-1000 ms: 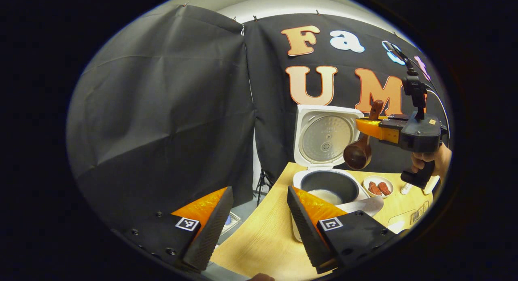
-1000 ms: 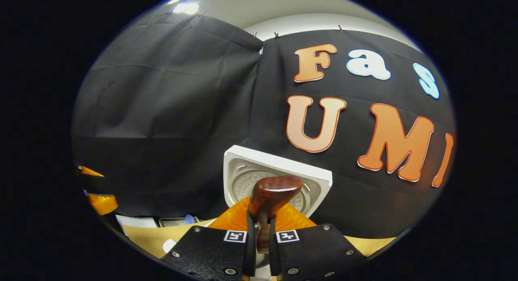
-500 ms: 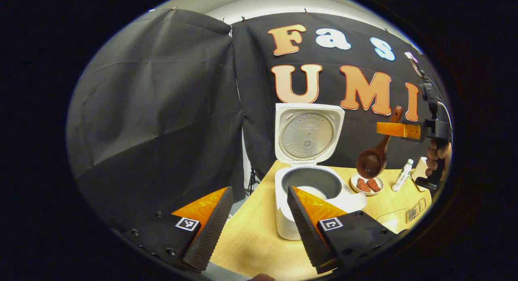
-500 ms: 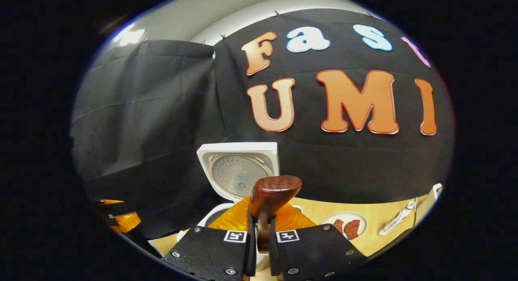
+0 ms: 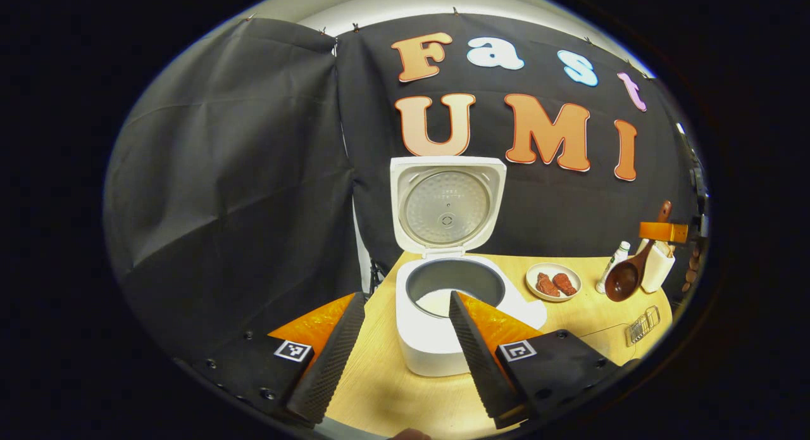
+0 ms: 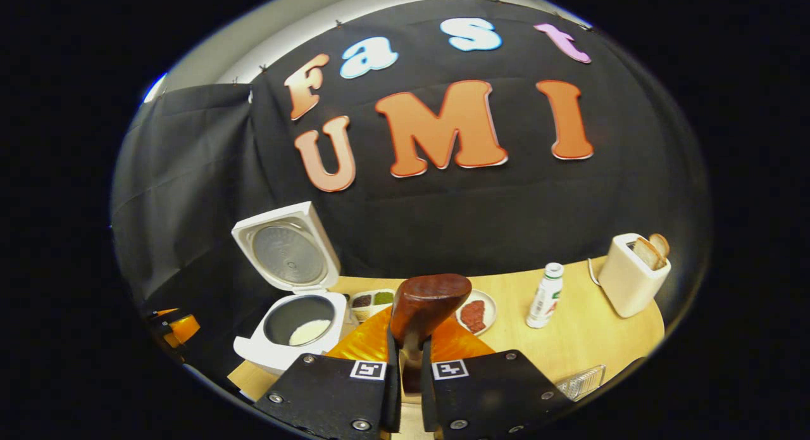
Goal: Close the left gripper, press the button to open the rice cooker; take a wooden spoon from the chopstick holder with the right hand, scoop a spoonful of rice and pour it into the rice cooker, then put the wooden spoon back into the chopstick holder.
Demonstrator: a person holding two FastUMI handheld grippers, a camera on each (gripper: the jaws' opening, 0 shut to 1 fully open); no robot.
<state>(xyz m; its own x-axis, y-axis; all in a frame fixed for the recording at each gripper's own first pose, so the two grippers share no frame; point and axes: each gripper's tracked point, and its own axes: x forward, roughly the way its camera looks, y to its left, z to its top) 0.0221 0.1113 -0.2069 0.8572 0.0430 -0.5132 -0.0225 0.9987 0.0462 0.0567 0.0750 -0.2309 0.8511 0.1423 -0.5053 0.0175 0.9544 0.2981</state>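
The left tool [image 5: 400, 348] is held with its fingers wide apart over the desk's near edge; the right tool [image 6: 405, 370] is clamped on a wooden spoon [image 6: 423, 307].

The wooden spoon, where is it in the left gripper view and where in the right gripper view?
Left gripper view: the wooden spoon hangs at far right, bowl down, beside the bottle.
Right gripper view: its handle end stands bottom centre, clamped between the right tool's fingers.
Shared landmark: the open rice cooker, at centre in the left gripper view, lower left in the right gripper view.
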